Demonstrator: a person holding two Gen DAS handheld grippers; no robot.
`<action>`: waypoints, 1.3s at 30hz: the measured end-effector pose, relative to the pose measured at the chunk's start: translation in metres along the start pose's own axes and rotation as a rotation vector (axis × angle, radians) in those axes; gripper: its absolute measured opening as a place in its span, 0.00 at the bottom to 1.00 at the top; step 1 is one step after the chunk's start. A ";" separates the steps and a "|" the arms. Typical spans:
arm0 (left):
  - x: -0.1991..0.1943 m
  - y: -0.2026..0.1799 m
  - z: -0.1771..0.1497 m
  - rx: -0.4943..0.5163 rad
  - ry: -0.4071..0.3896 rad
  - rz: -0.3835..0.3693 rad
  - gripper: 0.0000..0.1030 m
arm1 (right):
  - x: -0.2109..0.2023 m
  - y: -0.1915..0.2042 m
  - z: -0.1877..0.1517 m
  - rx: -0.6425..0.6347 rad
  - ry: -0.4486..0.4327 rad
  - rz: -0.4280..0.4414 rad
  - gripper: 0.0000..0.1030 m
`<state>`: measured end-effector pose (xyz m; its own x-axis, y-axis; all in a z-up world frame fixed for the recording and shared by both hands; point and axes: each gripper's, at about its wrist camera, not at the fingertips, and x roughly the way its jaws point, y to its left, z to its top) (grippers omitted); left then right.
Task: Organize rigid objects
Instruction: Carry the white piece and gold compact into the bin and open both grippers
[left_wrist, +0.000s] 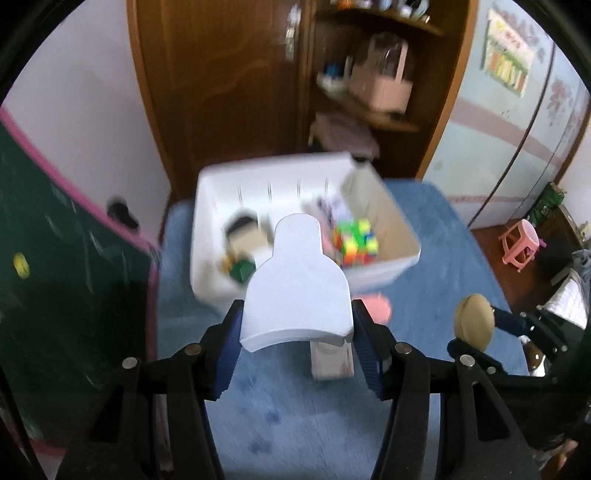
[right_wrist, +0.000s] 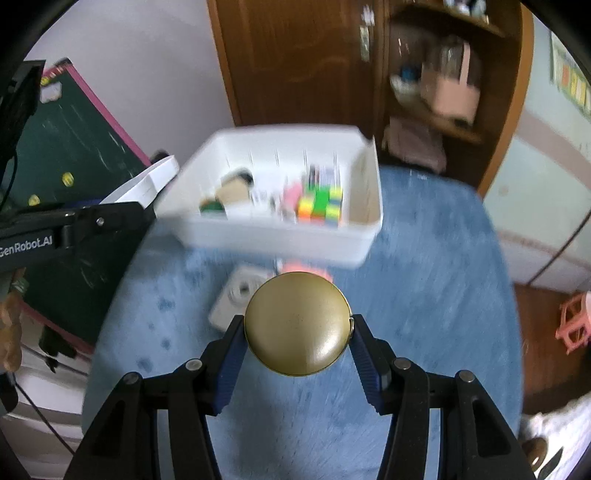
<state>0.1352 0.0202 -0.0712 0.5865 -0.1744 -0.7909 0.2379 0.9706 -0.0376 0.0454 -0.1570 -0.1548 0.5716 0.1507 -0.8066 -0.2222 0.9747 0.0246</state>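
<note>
My left gripper (left_wrist: 297, 326) is shut on a white bottle-shaped plastic piece (left_wrist: 295, 288), held above the blue table just in front of the white bin (left_wrist: 399, 225). My right gripper (right_wrist: 297, 332) is shut on a round gold compact (right_wrist: 297, 325), held above the table in front of the same bin (right_wrist: 369, 184). The compact also shows at the right of the left wrist view (left_wrist: 474, 321). The bin holds a colourful puzzle cube (left_wrist: 356, 242), a green block (left_wrist: 242, 271) and other small items. The white piece shows at the left of the right wrist view (right_wrist: 147, 182).
A white camera-like box (right_wrist: 236, 299) and a pink item (right_wrist: 306, 267) lie on the blue table (right_wrist: 424, 295) before the bin. A green chalkboard (left_wrist: 55, 258) stands left, a wooden cabinet (left_wrist: 229, 74) behind, a pink stool (left_wrist: 519, 240) on the floor right.
</note>
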 end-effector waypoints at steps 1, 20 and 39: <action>-0.008 0.000 0.013 0.010 -0.025 0.012 0.57 | -0.009 0.000 0.010 -0.009 -0.025 -0.001 0.54; 0.082 0.055 0.161 -0.039 0.011 0.036 0.58 | 0.001 0.010 0.205 0.021 -0.168 -0.014 0.54; 0.266 0.063 0.123 -0.038 0.411 -0.046 0.58 | 0.204 0.036 0.156 0.042 0.239 -0.011 0.55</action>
<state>0.4017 0.0150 -0.2084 0.2162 -0.1445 -0.9656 0.2236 0.9700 -0.0951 0.2774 -0.0655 -0.2268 0.3697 0.1019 -0.9235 -0.1811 0.9828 0.0360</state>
